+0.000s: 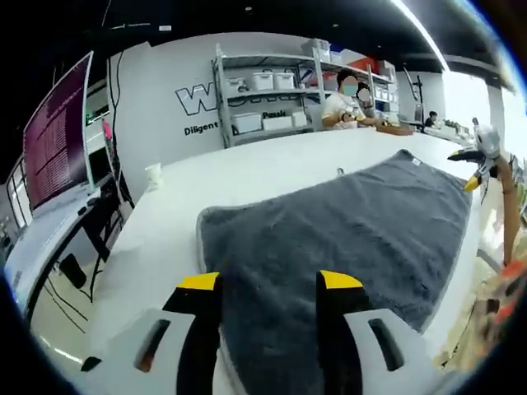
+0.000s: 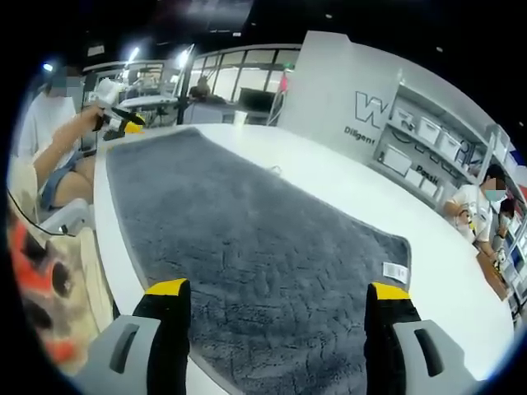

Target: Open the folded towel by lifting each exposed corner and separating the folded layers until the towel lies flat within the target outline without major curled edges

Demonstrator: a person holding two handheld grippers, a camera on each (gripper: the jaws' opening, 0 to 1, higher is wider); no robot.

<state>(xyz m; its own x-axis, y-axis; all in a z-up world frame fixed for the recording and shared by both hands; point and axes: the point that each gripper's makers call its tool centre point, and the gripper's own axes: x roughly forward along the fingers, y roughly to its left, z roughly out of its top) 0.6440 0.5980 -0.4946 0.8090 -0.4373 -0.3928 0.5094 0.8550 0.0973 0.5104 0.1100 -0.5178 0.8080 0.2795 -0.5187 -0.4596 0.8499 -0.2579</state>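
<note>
A grey towel (image 1: 329, 239) lies spread out on the white table (image 1: 247, 169), its near edge slightly raised and rolled at the left corner. My left gripper (image 1: 268, 284) hovers open over that near end, its yellow-tipped jaws wide apart and holding nothing. In the right gripper view the towel (image 2: 247, 239) stretches away flat, with a white label (image 2: 396, 271) at one corner. My right gripper (image 2: 278, 290) is open above this end, jaws far apart. Each gripper also appears at the towel's far end in the other view: the right gripper (image 1: 480, 160) and the left gripper (image 2: 119, 117).
A small white cup (image 1: 153, 174) stands on the table past the towel. Shelves with white bins (image 1: 263, 103) line the back wall, with a seated person (image 1: 346, 103) nearby. A monitor (image 1: 58, 136) stands left of the table. Someone's leg (image 2: 58, 177) sits beside the table edge.
</note>
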